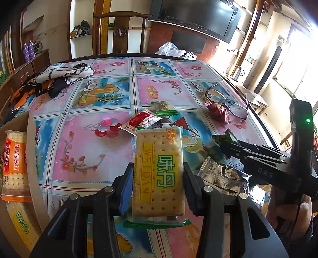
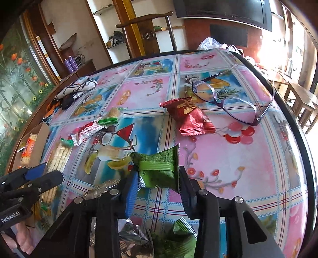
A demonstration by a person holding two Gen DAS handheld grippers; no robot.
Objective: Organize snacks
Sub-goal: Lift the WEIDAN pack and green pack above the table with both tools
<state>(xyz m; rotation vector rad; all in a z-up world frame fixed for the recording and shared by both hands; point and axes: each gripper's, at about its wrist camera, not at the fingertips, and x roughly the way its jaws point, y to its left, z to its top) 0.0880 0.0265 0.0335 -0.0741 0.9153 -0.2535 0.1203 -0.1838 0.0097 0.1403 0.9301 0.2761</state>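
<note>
While a cardboard box point(image 1: 29, 139) of crackers sits at the table's point(image 1: 95, 142) left edge, the left gripper point(image 1: 157, 178) clamps a cracker packet point(image 1: 159, 174), the right gripper point(image 2: 159, 178) pinches a green snack point(image 2: 159, 164), with red packet point(image 2: 190, 117) and glasses point(image 2: 224, 99) beyond.

Wooden chair point(image 1: 121, 31) beyond the patterned table point(image 1: 95, 142); dark television point(image 1: 200, 15) above; bright window point(image 1: 298, 65) right.
</note>
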